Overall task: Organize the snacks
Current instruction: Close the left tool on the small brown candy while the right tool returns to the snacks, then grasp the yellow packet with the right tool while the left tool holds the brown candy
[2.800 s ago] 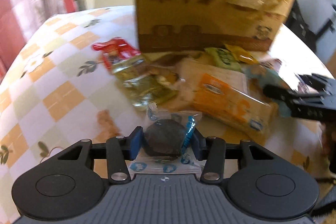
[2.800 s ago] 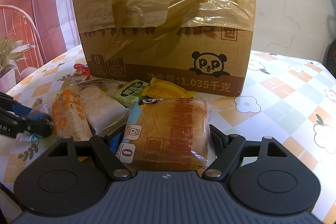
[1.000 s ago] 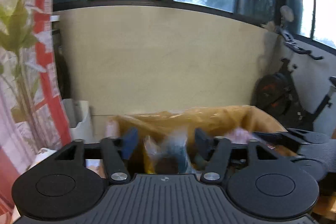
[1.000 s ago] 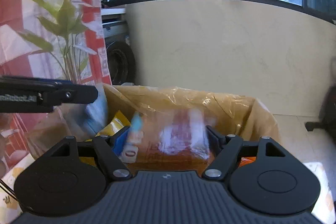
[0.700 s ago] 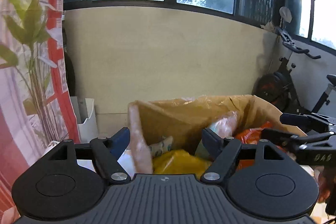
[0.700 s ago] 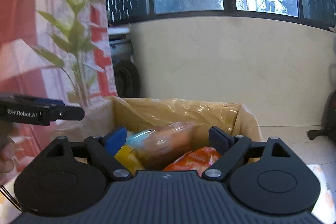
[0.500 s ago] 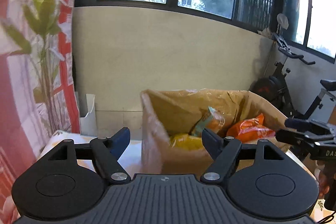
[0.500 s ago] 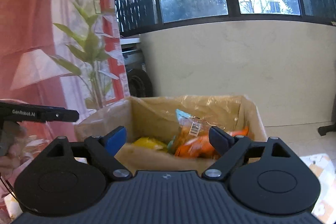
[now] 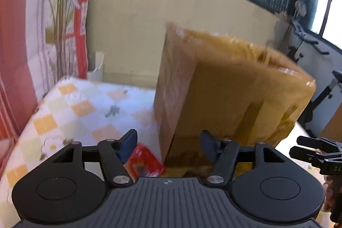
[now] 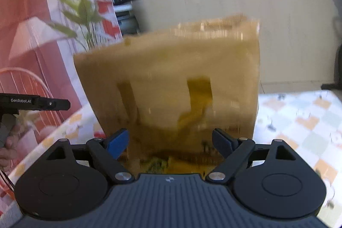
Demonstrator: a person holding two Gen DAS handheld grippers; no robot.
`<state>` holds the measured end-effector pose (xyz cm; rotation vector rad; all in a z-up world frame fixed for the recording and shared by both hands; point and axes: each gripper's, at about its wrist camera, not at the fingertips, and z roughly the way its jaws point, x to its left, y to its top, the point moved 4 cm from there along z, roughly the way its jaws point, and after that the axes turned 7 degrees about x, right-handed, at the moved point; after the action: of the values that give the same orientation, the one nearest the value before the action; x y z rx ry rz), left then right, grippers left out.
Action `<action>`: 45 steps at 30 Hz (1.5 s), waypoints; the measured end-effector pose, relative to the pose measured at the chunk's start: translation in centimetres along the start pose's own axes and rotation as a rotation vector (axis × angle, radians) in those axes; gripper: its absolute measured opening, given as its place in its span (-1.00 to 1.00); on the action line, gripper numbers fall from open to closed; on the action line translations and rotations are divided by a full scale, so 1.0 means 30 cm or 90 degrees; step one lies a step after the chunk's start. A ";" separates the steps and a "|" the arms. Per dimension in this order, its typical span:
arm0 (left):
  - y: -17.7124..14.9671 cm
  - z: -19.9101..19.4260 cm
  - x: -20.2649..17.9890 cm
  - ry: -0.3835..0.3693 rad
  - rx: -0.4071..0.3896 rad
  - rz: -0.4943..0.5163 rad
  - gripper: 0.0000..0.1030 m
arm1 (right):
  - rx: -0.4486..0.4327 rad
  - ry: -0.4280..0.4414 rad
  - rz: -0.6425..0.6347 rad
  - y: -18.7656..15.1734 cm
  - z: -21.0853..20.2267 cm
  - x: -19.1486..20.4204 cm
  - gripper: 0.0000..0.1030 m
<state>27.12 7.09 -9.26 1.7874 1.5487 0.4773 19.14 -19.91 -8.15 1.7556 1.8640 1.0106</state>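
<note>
A tall cardboard box (image 9: 224,89) lined with yellowish plastic stands on the checked tablecloth (image 9: 85,110). My left gripper (image 9: 168,142) faces the box's near left corner, low down; its jaws are closing with nothing between the pads. A red snack packet (image 9: 145,161) lies on the cloth just below the left finger. My right gripper (image 10: 171,140) is open and empty in front of the box (image 10: 171,78), whose front wall fills the view, blurred. A green packet (image 10: 156,164) shows at the box's foot. Each gripper appears at the edge of the other's view: right gripper (image 9: 307,149), left gripper (image 10: 64,104).
A low cream wall with windows runs behind the table. An exercise bike (image 9: 320,87) stands at the right, past the table edge. A red patterned curtain (image 9: 25,57) hangs on the left, with a white wire chair (image 10: 23,87) beside it. A hand (image 10: 8,146) shows at the left edge.
Both grippers held snacks, let them go into the box from above its opening, then drew back and sank to its front. The left jaws have narrowed a little.
</note>
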 end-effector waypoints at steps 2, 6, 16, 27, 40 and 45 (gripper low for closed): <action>-0.039 0.007 0.019 0.011 0.017 -0.008 0.27 | 0.009 0.001 0.000 -0.028 0.006 0.003 0.65; -0.150 0.008 0.062 0.043 0.059 -0.015 0.27 | 0.041 -0.001 0.000 -0.082 0.033 0.011 0.54; -0.345 0.042 0.092 0.074 0.143 -0.025 0.26 | 0.117 0.040 -0.017 -0.127 0.127 0.102 0.28; -0.410 0.037 0.088 0.092 0.124 -0.013 -0.54 | 0.178 0.048 -0.099 -0.156 0.213 0.216 0.15; -0.423 0.037 0.115 0.055 0.095 -0.054 -0.55 | 0.211 -0.004 -0.016 -0.100 0.336 0.132 0.08; -0.427 0.038 0.114 0.056 0.091 -0.050 -0.55 | 0.205 -0.044 -0.020 -0.074 0.377 0.125 0.08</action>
<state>19.68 10.41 -19.77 1.8251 1.7456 0.4206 25.05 -13.49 -16.55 1.9007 2.0941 0.6560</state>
